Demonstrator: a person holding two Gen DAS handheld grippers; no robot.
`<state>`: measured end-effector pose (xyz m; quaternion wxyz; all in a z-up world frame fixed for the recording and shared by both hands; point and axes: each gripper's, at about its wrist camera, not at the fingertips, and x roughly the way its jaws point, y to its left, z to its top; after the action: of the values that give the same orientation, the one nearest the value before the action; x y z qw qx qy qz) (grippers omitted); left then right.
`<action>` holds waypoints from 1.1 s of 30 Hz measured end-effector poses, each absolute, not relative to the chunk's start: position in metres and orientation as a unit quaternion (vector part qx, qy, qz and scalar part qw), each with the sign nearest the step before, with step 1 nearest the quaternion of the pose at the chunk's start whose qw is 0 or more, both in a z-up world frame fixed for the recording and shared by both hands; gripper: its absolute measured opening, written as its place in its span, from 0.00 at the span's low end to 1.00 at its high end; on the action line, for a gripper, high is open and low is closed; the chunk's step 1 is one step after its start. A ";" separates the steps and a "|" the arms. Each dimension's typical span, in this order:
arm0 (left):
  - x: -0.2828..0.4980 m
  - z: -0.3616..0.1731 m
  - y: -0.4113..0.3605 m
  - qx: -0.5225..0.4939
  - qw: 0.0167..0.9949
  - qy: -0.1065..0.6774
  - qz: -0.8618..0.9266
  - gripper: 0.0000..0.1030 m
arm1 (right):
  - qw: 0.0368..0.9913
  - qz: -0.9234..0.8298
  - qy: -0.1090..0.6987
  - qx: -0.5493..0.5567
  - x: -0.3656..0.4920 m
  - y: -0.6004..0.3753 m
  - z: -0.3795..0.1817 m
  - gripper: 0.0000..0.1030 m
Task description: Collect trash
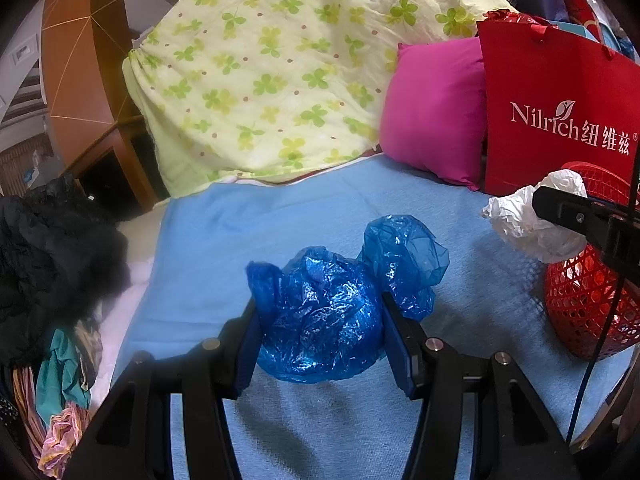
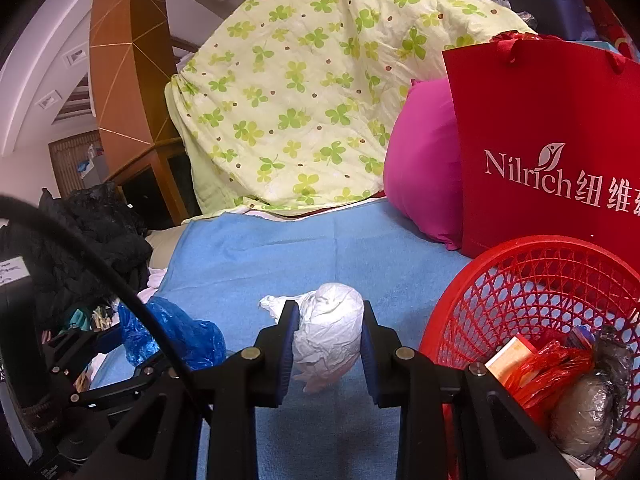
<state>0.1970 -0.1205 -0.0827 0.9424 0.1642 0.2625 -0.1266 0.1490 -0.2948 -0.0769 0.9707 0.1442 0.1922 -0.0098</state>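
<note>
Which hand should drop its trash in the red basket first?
Probably the right. The right gripper is shut on the white crumpled paper right beside the red basket. The left gripper, shut on the blue plastic bag, is farther from it.

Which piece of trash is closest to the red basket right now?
The white crumpled paper, held by the right gripper beside the red basket; the blue plastic bag sits farther left.

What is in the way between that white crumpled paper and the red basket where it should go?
Nothing visible. The right gripper is shut on the white crumpled paper above the blue sheet, and the red basket stands just beside it, its mouth open. Trash already lies in the basket's bottom, with room above.
</note>
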 end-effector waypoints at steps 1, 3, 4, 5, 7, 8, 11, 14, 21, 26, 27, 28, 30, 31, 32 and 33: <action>0.197 -0.083 -0.120 0.165 0.942 0.261 -0.127 0.55 | 0.971 -0.009 0.192 0.144 0.149 -0.294 -0.076 0.30; 0.196 -0.083 -0.121 0.165 0.942 0.261 -0.128 0.55 | 0.971 -0.011 0.192 0.143 0.149 -0.296 -0.076 0.30; 0.195 -0.083 -0.121 0.165 0.942 0.261 -0.128 0.55 | 0.971 -0.011 0.192 0.142 0.148 -0.293 -0.075 0.30; 0.195 -0.084 -0.120 0.166 0.942 0.262 -0.128 0.55 | 0.971 -0.011 0.192 0.142 0.148 -0.295 -0.075 0.30; 0.194 -0.084 -0.120 0.168 0.942 0.261 -0.129 0.55 | 0.971 -0.011 0.192 0.141 0.148 -0.294 -0.074 0.30; 0.194 -0.085 -0.120 0.168 0.942 0.262 -0.129 0.55 | 0.971 -0.012 0.192 0.141 0.148 -0.295 -0.074 0.30; 0.195 -0.084 -0.120 0.168 0.941 0.264 -0.129 0.55 | 0.971 -0.011 0.191 0.142 0.148 -0.295 -0.073 0.30; 0.195 -0.085 -0.120 0.169 0.941 0.263 -0.130 0.55 | 0.972 -0.010 0.191 0.140 0.147 -0.294 -0.074 0.30; 0.198 -0.087 -0.123 0.172 0.939 0.267 -0.131 0.55 | 0.972 -0.009 0.190 0.137 0.146 -0.298 -0.073 0.30; 0.198 -0.088 -0.123 0.172 0.939 0.268 -0.132 0.55 | 0.972 -0.009 0.189 0.137 0.146 -0.294 -0.074 0.30; 0.198 -0.088 -0.124 0.172 0.939 0.268 -0.132 0.55 | 0.972 -0.010 0.189 0.136 0.146 -0.294 -0.073 0.30; 0.198 -0.089 -0.124 0.173 0.938 0.268 -0.132 0.55 | 0.972 -0.009 0.189 0.136 0.146 -0.294 -0.074 0.30; 0.199 -0.089 -0.124 0.174 0.938 0.269 -0.132 0.55 | 0.972 -0.009 0.189 0.136 0.146 -0.295 -0.073 0.30; 0.199 -0.089 -0.125 0.172 0.938 0.270 -0.133 0.55 | 0.973 -0.009 0.189 0.136 0.145 -0.293 -0.073 0.30; 0.200 -0.090 -0.125 0.172 0.938 0.270 -0.133 0.55 | 0.972 -0.009 0.189 0.136 0.145 -0.294 -0.073 0.30; 0.199 -0.091 -0.125 0.173 0.938 0.270 -0.133 0.55 | 0.972 -0.009 0.189 0.137 0.146 -0.295 -0.073 0.30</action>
<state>0.1995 -0.1248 -0.0906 0.9377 0.1733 0.2702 -0.1327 0.1457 -0.2953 -0.0733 0.9723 0.1368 0.1891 -0.0087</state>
